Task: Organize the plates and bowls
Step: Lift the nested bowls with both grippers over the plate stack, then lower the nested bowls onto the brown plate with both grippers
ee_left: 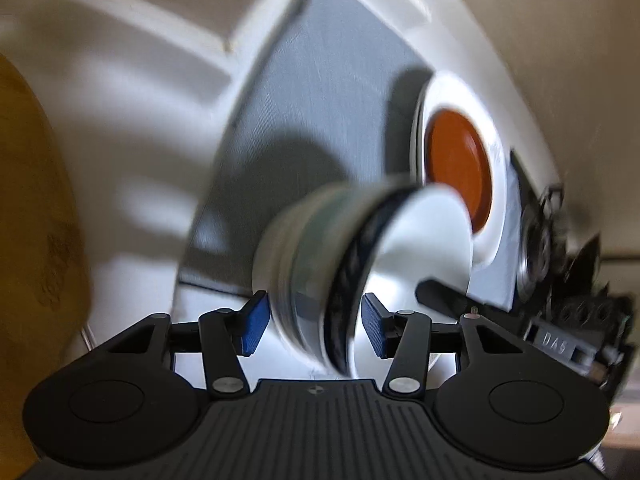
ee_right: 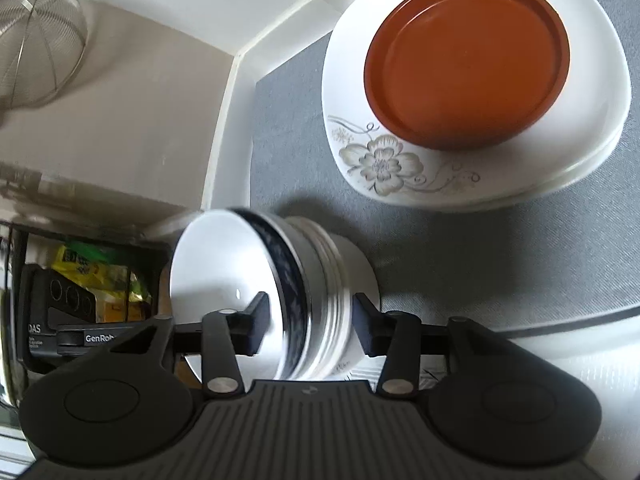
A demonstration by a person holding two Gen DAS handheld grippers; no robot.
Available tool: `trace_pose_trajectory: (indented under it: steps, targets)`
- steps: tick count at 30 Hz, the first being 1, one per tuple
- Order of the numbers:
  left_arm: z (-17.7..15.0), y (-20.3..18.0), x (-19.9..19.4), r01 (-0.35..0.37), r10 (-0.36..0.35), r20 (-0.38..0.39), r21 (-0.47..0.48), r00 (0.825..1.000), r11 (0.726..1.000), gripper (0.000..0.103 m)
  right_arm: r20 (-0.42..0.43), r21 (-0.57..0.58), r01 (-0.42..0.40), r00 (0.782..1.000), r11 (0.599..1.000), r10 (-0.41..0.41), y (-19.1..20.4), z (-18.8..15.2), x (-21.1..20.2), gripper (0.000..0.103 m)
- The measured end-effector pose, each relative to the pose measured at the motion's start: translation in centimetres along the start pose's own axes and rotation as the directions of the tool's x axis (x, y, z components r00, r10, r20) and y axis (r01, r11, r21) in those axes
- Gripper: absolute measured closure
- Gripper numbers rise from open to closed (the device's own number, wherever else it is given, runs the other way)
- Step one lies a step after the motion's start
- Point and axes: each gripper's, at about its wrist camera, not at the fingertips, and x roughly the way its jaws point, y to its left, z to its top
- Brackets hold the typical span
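Straddling the bowl stack [ee_right: 288, 300] unclamped, both the left gripper [ee_left: 312, 324] and right gripper [ee_right: 308, 324] are standing part-open; uneven closure is risking slippage.

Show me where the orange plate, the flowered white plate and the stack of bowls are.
orange plate [ee_right: 466, 54], right wrist view, on its flat centre.
flowered white plate [ee_right: 380, 164], right wrist view, on the painted flower at its rim.
stack of bowls [ee_right: 224, 264], right wrist view, on the white inside of the top bowl.
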Motion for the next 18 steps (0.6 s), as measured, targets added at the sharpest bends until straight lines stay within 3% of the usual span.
trace_pose_trajectory:
  steps: [1,3,6,9,11,13,18]
  targets:
    - [0.5,0.6,-0.1,0.035,-0.035,0.005,-0.029,0.999,0.999,0.043,0.0,0.018,-0.008,1.0,1.0,0.008,-0.2,0.2,0.1,0.043]
    - [1.6,1.7,0.5,0.081,-0.082,-0.005,-0.073,0.997,0.994,0.043,-0.01,0.041,-0.018,1.0,0.999,0.018,-0.7,0.7,1.0,0.04]
    - [2.3,2.4,2.2,0.066,-0.07,-0.052,-0.079,0.996,0.995,0.038,-0.001,0.071,-0.03,1.0,0.997,0.03,-1.3,1.0,1.5,0.04]
    - [1.9,1.8,1.7,0.024,-0.026,-0.044,-0.054,0.999,0.998,0.048,0.025,0.022,-0.042,0.999,0.999,0.042,-0.4,1.1,0.6,0.05]
    - [1.8,1.8,0.9,0.017,-0.019,-0.039,-0.065,0.999,0.998,0.053,-0.001,0.021,-0.065,0.998,0.998,0.065,-0.5,1.1,0.3,0.051]
    - [1.6,1.4,0.2,0.013,-0.014,-0.026,-0.05,1.0,0.999,0.057,-0.01,-0.006,-0.039,0.999,0.999,0.039,-0.2,0.7,0.3,0.052]
    - [1.3,-0.1,-0.3,-0.029,0.028,-0.042,-0.039,0.999,0.999,0.057,0.002,0.039,-0.026,1.0,0.999,0.026,-0.1,0.3,-0.2,0.054]
